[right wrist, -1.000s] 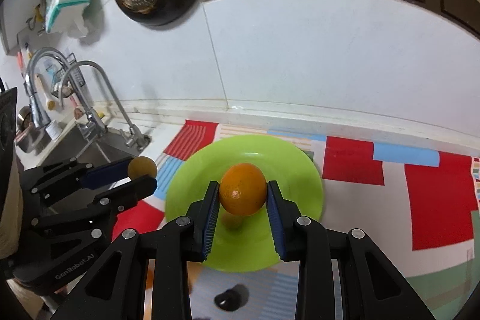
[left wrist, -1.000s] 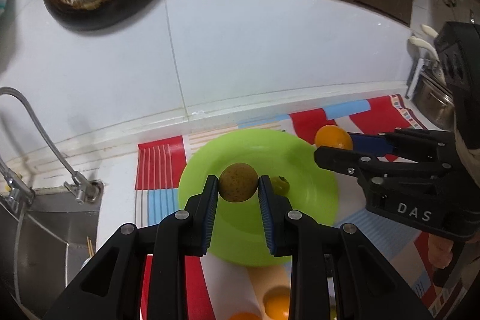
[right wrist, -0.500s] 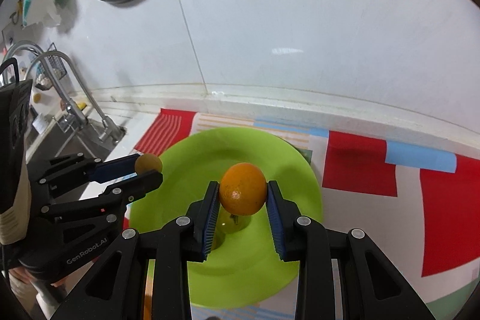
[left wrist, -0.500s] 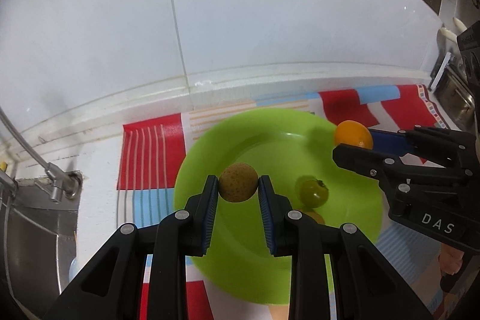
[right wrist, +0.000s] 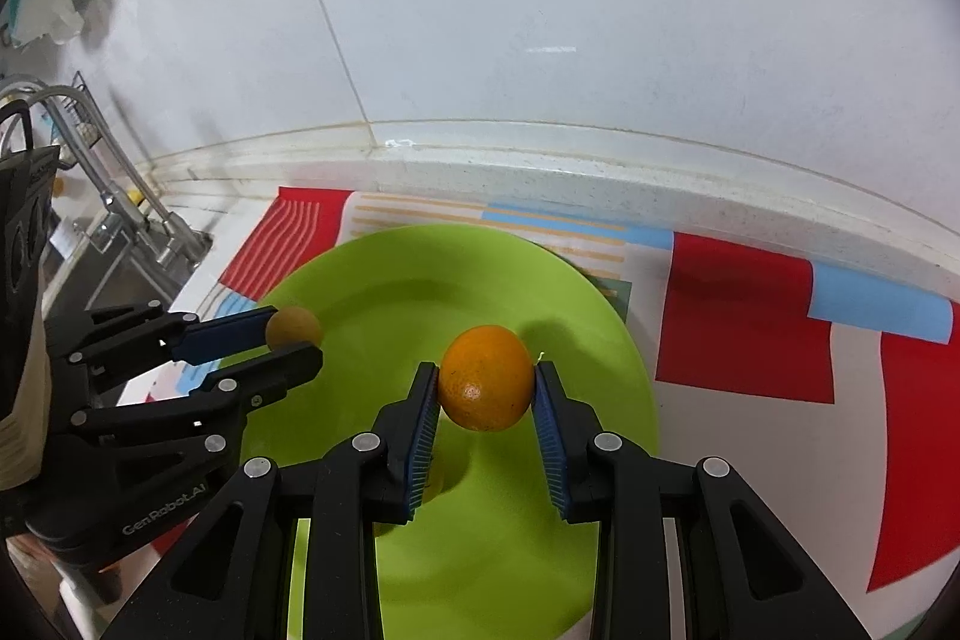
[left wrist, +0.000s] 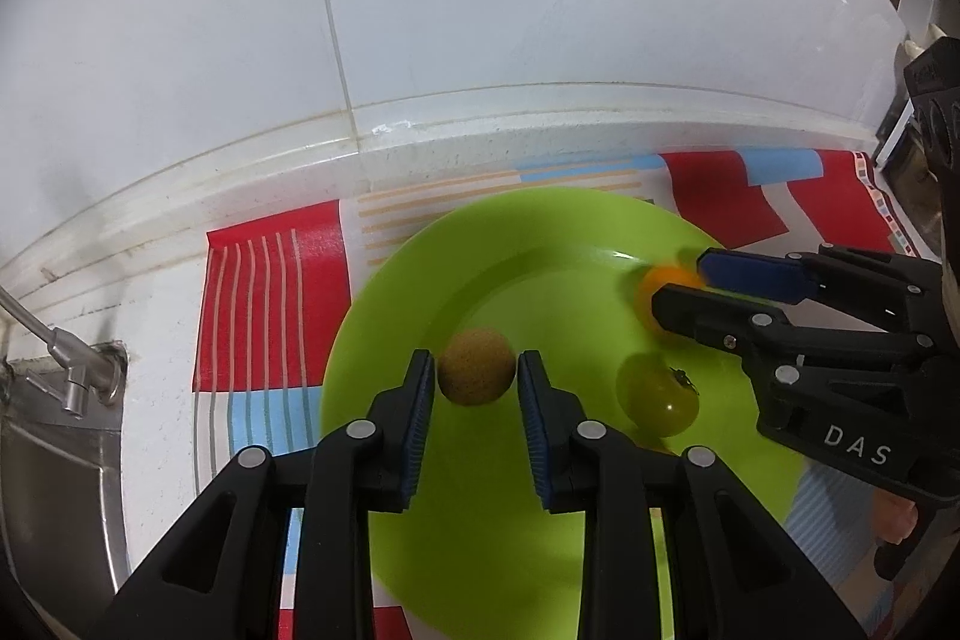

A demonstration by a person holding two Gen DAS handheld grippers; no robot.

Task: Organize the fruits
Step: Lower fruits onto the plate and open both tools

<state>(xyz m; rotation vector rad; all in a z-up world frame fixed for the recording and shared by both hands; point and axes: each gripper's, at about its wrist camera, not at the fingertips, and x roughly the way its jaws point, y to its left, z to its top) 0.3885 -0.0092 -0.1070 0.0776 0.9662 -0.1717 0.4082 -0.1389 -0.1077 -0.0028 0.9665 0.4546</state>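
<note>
Left gripper's [left wrist: 475,361] jaws just opening around brown fruit [left wrist: 477,379]; right gripper's [right wrist: 486,370] pinch orange [right wrist: 486,379] (green tomato [right wrist: 433,484] mostly hidden).

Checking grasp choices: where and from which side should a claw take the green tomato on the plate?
Probably best to grip the green tomato across its round middle, coming down from above. It lies on its side on the green plate, stem end toward the upper right in the left wrist view, so close on smooth flanks, clear of the stem.
</note>
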